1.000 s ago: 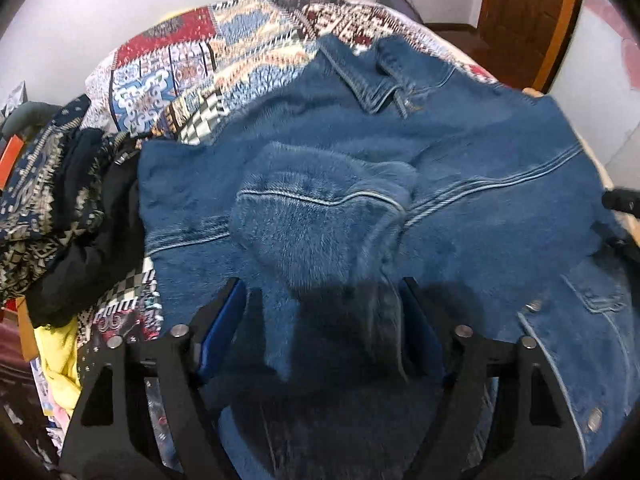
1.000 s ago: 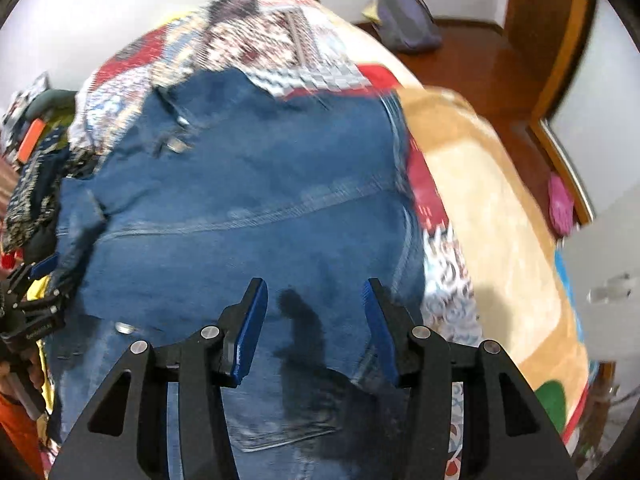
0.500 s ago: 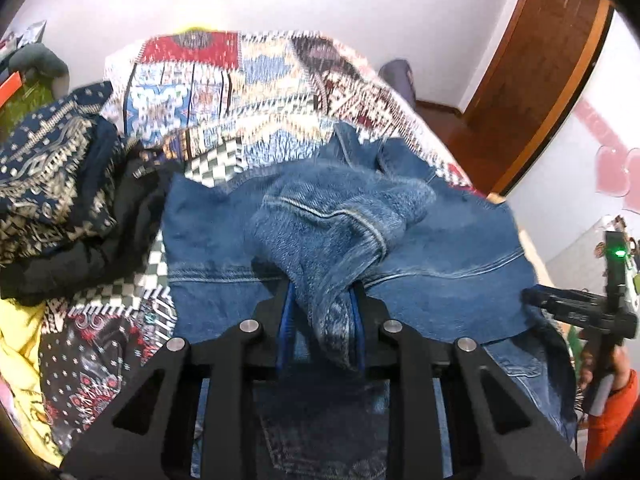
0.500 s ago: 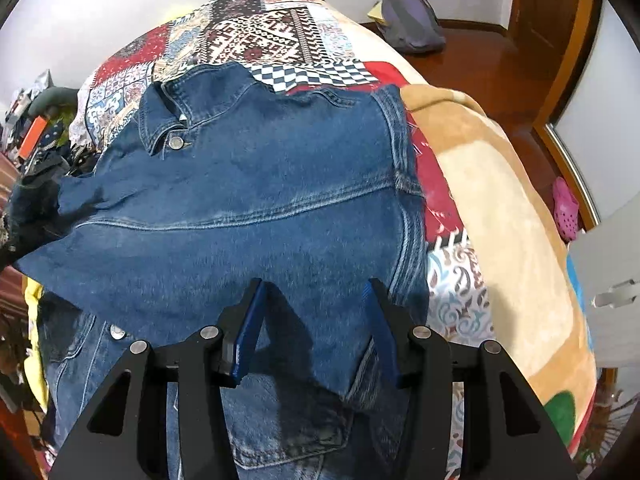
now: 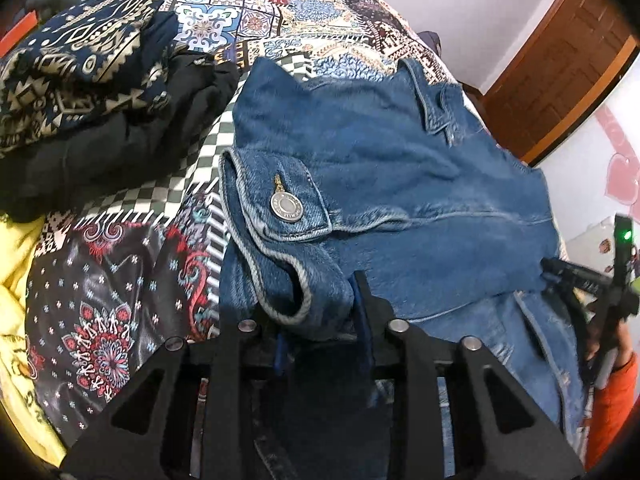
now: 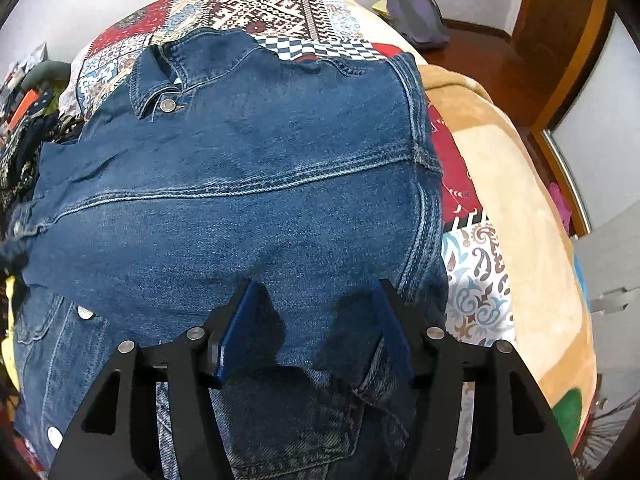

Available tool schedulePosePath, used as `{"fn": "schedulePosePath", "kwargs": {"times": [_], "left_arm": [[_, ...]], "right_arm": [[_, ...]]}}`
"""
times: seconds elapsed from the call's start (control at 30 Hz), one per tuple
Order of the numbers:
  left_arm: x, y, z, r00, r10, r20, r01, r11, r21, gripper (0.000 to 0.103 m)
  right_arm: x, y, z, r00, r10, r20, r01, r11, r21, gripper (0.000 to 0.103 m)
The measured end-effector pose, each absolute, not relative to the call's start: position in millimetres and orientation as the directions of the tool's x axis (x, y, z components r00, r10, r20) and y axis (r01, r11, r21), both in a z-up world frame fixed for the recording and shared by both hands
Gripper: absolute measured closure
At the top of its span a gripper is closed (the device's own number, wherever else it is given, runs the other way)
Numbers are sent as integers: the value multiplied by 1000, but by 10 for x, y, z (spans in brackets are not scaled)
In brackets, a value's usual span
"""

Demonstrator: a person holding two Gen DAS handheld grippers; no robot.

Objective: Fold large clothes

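Left wrist: claw [image 5: 320, 316] gripping jacket cuff [image 5: 280, 216]

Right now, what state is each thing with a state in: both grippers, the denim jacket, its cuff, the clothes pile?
left gripper: shut on the cuff.
right gripper: open, over the jacket.
denim jacket: back up, spread on the bed.
cuff: bunched, button showing.
clothes pile: heaped, unfolded.

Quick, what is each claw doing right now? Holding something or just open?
Left claw: closed on a bunched sleeve cuff of the denim jacket.
Right claw: open over the jacket, holding nothing.
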State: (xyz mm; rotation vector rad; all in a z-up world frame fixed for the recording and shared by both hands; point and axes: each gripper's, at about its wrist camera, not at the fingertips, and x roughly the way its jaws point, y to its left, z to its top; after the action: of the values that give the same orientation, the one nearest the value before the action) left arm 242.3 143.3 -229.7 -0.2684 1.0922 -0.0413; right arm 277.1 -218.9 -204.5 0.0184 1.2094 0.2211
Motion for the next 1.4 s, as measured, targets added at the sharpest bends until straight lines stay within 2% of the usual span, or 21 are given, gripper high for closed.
{"fn": "schedulePosePath", "kwargs": {"times": [0.13,0.2,0.27,0.3,0.43,0.57,0.8,0.9,1.03,1.17,1.2,1.27,1.3,1.37,1.4], "left_arm": [[2347,1369,-2320,469,-133,-873,-85,977,-194,69],[2322,1346,-2295,460,-99,-882,-86,984,-156,60],[2266,1350,-2219,463,-23,-886,-90,993,-73,41],[2230,1374,-2180,471,-6,-882,-88,995,-53,38],[2033,1543,-2087,455,51,-889,-100,995,5,37],[1823,1687,-2070,425,60,-903,-111,994,13,37],[1516,1671,-2248,364,-107,-925,-128,978,-163,37],[1372,1595,-2413,322,-141,-936,-135,972,-193,37],[1248,1595,-2470,326,-202,-924,-185,944,-272,37],[1085,1519,-2466,315,-327,-891,-167,905,-391,37],[1050,1472,-2455,319,-322,-892,-157,910,-384,37],[1010,1339,-2383,340,-293,-894,-111,931,-347,50],[999,1289,-2350,346,-288,-893,-97,936,-339,55],[990,1169,-2281,360,-266,-894,-70,948,-310,78],[1018,1138,-2265,365,-253,-896,-62,954,-295,84]], "right_arm": [[2747,-2211,-2028,319,182,-930,-153,978,139,45],[2728,-2210,-2003,311,182,-933,-162,977,137,45],[2703,-2215,-1964,309,175,-935,-173,977,126,45],[2689,-2223,-1939,311,163,-936,-175,978,112,45],[2597,-2329,-1793,348,131,-929,-180,981,71,45],[2479,-2486,-1678,387,93,-917,-155,987,34,45],[2192,-2704,-1735,362,87,-928,-110,993,50,45],[2043,-2733,-1825,334,96,-938,-98,993,67,45],[1849,-2782,-1950,299,112,-948,-85,992,91,45],[1683,-2805,-1944,319,137,-938,-105,988,109,45],[1654,-2810,-1946,324,160,-932,-113,985,130,45],[1620,-2830,-1954,336,184,-924,-120,981,152,45],[1617,-2829,-1963,338,192,-921,-119,980,161,48],[1625,-2803,-1953,337,223,-915,-140,973,186,82],[1623,-2786,-1947,329,237,-914,-151,969,196,87]]}}
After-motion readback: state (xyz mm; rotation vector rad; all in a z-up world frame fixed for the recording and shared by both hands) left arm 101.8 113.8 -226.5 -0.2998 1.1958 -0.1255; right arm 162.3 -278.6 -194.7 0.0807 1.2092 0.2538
